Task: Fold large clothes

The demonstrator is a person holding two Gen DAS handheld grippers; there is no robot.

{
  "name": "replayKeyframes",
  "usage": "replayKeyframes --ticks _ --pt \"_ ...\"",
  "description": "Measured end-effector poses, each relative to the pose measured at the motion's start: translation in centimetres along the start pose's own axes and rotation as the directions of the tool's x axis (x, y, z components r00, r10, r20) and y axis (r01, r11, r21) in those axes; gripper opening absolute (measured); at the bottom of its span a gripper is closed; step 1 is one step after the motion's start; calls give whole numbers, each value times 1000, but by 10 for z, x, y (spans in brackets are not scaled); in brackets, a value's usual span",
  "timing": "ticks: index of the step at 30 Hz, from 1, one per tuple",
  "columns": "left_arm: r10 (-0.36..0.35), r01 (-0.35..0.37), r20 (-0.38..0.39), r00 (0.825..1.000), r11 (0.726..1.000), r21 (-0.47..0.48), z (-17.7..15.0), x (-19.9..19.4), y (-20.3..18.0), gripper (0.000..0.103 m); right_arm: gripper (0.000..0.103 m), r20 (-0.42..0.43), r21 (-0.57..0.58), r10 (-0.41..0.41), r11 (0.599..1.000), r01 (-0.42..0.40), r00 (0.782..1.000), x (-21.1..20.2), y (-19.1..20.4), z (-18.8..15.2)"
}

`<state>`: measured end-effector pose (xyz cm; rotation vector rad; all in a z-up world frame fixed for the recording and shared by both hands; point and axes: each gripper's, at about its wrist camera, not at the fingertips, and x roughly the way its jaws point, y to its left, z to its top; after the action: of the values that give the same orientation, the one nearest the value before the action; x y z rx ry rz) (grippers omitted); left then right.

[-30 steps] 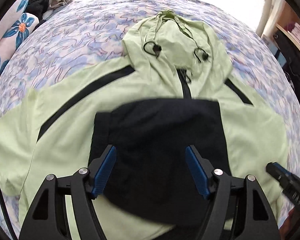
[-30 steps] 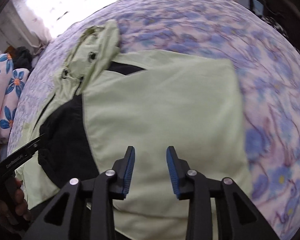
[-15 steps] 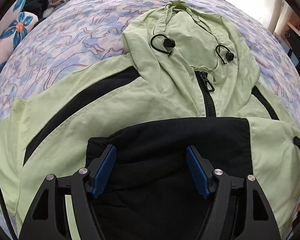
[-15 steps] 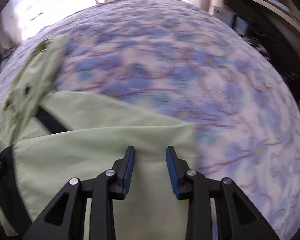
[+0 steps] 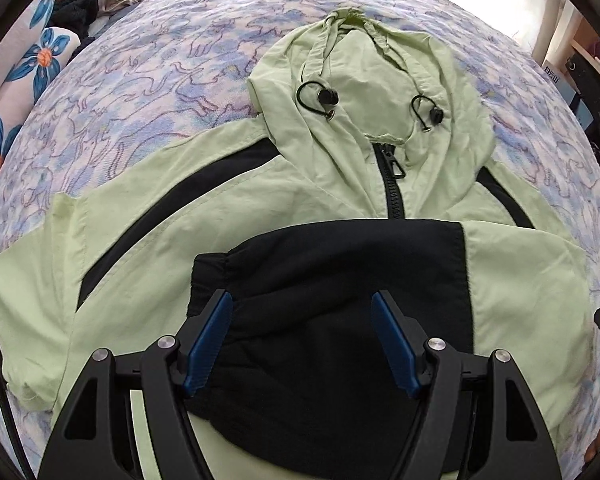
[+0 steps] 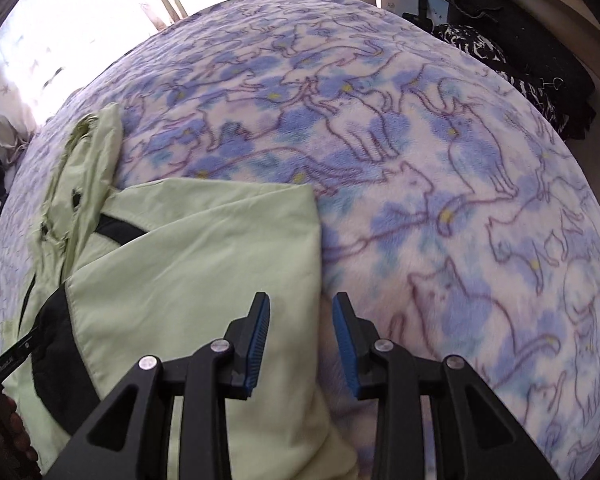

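The left tool [image 5: 302, 336] has its two blue pads spread wide, and nothing is pinched between them. It hangs just over the black sleeve [image 5: 328, 312] that is folded across the front of the hooded jacket [image 5: 188, 216]. The right tool [image 6: 301, 338] has its pads partly spread, with a gap between them, and it holds nothing. Its left pad is over the jacket's light green cloth [image 6: 204, 264], and its right pad is over the bed cover [image 6: 440, 184], so the edge of the jacket runs between them. The jacket lies flat on the bed with its front up and the zipper [image 5: 392, 184] closed. Farther off, the hood [image 5: 364, 68] lies spread out, with two black cord loops [image 5: 318, 98] on it. The bed cover is white with blue and purple cats. At the far left are flowered pillows [image 5: 40, 64].
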<state>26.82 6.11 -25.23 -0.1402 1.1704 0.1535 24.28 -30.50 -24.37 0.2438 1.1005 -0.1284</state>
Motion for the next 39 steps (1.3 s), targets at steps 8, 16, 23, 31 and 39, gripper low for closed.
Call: replayKeyframes --ticks 8,16,23,31,39 --pt "-49 49 -1 999 999 -11 -13 -47 -2 70 33 -32 -12 64 998 -64 997 -37 20 -14" --pt "-70 70 -11 997 998 6 -28 -84 -7 71 33 -61 -31 88 995 -90 994 -64 34 -20" --pt "-75 75 -6 997 997 -2 -44 -121 -2 71 33 -78 -40 96 994 -99 992 -89 36 -29" --pt "-66 66 9 998 998 -25 -62 -158 8 71 33 -108 -84 101 990 -110 989 -115 44 -39" --pt "-64 64 13 998 996 -56 -76 -187 17 71 33 -119 -136 134 979 -150 984 -144 59 -46"
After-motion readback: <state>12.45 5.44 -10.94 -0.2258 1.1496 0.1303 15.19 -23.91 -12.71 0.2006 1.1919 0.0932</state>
